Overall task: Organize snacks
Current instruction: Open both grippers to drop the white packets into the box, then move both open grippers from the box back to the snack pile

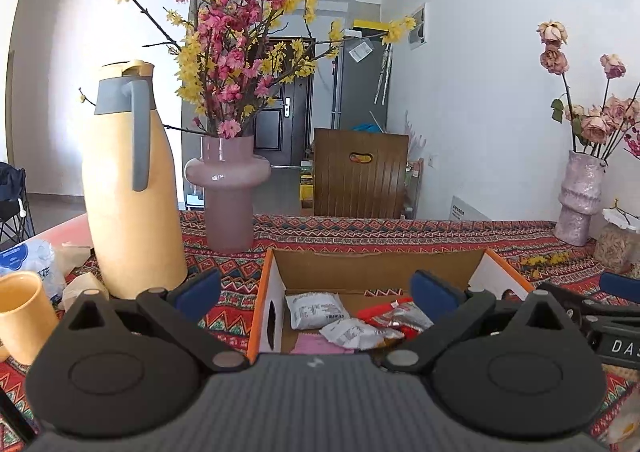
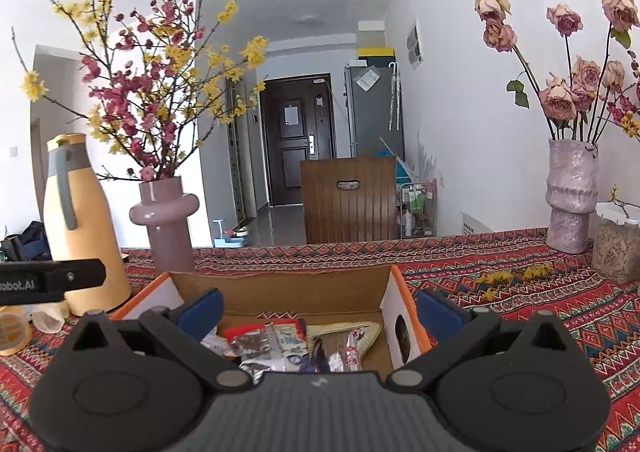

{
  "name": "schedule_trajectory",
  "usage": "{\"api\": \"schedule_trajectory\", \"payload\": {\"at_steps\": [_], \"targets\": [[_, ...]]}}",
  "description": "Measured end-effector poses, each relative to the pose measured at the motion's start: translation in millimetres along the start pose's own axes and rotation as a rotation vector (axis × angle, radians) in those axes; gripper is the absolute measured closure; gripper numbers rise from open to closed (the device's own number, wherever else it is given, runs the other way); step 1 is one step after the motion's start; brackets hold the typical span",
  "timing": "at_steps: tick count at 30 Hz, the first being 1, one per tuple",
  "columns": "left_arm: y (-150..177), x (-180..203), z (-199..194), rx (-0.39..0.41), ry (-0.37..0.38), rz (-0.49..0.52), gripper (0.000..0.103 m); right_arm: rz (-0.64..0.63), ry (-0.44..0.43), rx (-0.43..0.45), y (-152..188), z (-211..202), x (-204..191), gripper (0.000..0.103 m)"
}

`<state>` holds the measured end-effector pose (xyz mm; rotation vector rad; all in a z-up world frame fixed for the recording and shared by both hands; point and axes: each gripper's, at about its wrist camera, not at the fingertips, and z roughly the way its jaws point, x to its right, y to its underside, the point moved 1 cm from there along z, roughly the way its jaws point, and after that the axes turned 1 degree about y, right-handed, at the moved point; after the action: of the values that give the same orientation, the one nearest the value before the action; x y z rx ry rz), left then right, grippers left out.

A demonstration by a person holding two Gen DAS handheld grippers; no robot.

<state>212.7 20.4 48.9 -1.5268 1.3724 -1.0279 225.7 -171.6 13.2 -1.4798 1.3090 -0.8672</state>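
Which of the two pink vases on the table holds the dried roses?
The rough, speckled vase at the right, beside the plastic jar. The smooth glossy vase next to the yellow thermos jug holds yellow and pink blossom branches.

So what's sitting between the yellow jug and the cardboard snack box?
The pink vase of blossom branches stands between the yellow jug and the cardboard box, set slightly further back; the right wrist view shows it.

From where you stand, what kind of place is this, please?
Most likely a home dining area: a table under a red patterned tablecloth, a pink glass vase of blossom branches, a wooden slatted chair, and a dark entrance door behind.
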Motion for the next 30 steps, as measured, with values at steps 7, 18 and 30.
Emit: {"api": "schedule_trajectory", "payload": {"at_steps": [7,18,30], "targets": [[14.6,-3.1,-25.6,-0.019,0.009,0.008,0.0,-0.004,-0.001,-0.009,6.3,-29.5,-4.1,0.0],[54.1,-21.5,-53.1,-0.083,0.002,0.002,0.0,-0.014,-0.01,-0.071,38.6,-69.3,-4.1,0.0],[95.8,-49.5,-55.4,-0.123,-0.041,-0.012,0.0,-0.008,0.023,-0.182,89.6,-74.4,7.1,0.0]]}}
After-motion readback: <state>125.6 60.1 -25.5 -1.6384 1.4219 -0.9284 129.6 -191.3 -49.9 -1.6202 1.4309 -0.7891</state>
